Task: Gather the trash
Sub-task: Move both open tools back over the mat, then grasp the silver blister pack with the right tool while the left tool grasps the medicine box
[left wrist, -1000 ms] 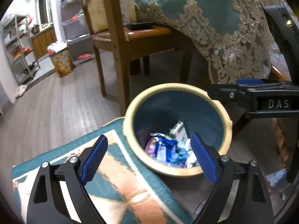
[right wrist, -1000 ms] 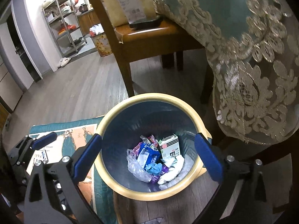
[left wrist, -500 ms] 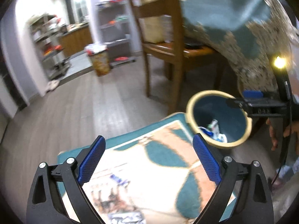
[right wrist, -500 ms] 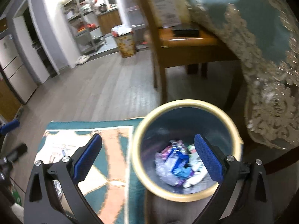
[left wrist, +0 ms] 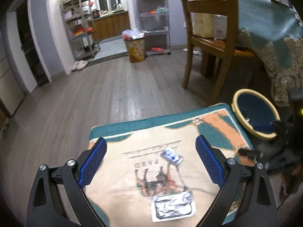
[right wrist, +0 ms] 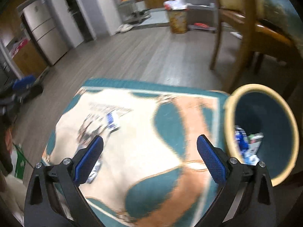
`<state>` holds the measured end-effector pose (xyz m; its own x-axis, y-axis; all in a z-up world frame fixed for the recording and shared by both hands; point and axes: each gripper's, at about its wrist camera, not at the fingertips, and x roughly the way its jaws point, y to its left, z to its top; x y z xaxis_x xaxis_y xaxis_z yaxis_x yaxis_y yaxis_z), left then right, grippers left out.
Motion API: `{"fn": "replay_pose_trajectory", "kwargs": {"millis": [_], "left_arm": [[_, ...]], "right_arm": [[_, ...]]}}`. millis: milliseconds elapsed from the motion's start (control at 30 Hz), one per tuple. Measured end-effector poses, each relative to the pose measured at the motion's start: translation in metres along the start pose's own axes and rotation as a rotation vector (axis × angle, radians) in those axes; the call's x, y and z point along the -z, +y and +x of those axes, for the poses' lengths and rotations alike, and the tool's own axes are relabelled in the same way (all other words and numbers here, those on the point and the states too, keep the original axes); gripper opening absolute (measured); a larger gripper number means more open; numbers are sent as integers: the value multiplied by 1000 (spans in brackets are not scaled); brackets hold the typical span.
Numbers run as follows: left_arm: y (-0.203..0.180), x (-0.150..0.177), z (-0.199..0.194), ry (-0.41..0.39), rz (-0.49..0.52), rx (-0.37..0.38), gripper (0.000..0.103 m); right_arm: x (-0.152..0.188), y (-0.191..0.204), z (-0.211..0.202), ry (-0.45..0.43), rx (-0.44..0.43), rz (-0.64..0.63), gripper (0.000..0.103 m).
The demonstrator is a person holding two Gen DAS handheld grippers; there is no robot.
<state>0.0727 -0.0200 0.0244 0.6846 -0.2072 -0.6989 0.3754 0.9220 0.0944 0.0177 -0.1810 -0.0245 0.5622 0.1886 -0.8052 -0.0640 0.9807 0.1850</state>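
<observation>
A blue bin with a cream rim [left wrist: 236, 102] [right wrist: 227, 111] stands at the right edge of a patterned rug [left wrist: 189, 132] [right wrist: 147, 117], with wrappers [right wrist: 246, 141] inside. On the rug lie a small blue-and-white wrapper [left wrist: 172, 156] [right wrist: 113, 122] and a silver foil packet [left wrist: 173, 206] [right wrist: 94, 167]. My left gripper [left wrist: 150, 161] hangs open above the rug, the blue-and-white wrapper between its fingers' lines and the foil packet just below. My right gripper [right wrist: 150, 156] is open over the rug's middle, left of the bin, with nothing in it. The right wrist view is blurred.
A wooden chair [left wrist: 208, 37] [right wrist: 236, 37] and a table draped in a teal lace-edged cloth [left wrist: 274, 43] stand behind the bin. Far off are a full yellow trash can [left wrist: 134, 47], metal shelves [left wrist: 79, 24] and a fridge [right wrist: 43, 32]. Grey wood floor [left wrist: 94, 94] surrounds the rug.
Both grippers have swung left, away from above the bin, and now face the rug. The bin has shifted to the right edge of both views. The two pieces on the rug have come into view.
</observation>
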Motion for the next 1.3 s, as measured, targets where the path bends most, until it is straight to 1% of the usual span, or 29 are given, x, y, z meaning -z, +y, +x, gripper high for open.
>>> {"fn": "replay_pose_trajectory", "kwargs": {"millis": [100, 167, 233, 300, 400, 467, 533, 667, 800, 933, 1000, 1033, 1067, 1133, 1233, 1300], "left_arm": [[14, 5, -2, 4, -14, -6, 94], [24, 8, -4, 3, -27, -10, 94], [34, 11, -6, 1, -43, -14, 94], [49, 15, -7, 6, -84, -27, 94], [67, 21, -7, 20, -143, -37, 94], [75, 24, -5, 29, -169, -45, 95], [83, 28, -3, 44, -189, -61, 95], [91, 30, -2, 50, -218, -56, 95], [95, 30, 1, 57, -229, -56, 95], [94, 28, 5, 64, -229, -55, 95], [94, 28, 6, 68, -224, -53, 95], [93, 28, 7, 70, -221, -53, 95], [92, 28, 7, 71, -216, -53, 95], [90, 27, 7, 72, -210, -54, 95], [89, 26, 7, 70, -206, -53, 95], [88, 25, 7, 71, -204, -53, 95]], "right_arm": [[9, 35, 19, 31, -44, -95, 97], [15, 53, 28, 56, -71, -138, 97], [21, 72, 37, 75, -116, -174, 97], [26, 86, 45, 95, -161, -212, 97], [36, 110, 61, 150, -216, -299, 97], [45, 126, 74, 196, -232, -363, 97], [52, 139, 84, 224, -223, -422, 97], [62, 154, 103, 262, -203, -512, 97], [67, 160, 117, 291, -198, -533, 97], [70, 164, 126, 287, -172, -572, 97], [70, 164, 124, 267, -168, -580, 90], [70, 165, 124, 265, -173, -574, 80], [68, 162, 123, 268, -179, -560, 73], [64, 158, 122, 273, -174, -535, 70], [61, 150, 117, 281, -182, -506, 69], [57, 147, 112, 270, -180, -492, 69]]}}
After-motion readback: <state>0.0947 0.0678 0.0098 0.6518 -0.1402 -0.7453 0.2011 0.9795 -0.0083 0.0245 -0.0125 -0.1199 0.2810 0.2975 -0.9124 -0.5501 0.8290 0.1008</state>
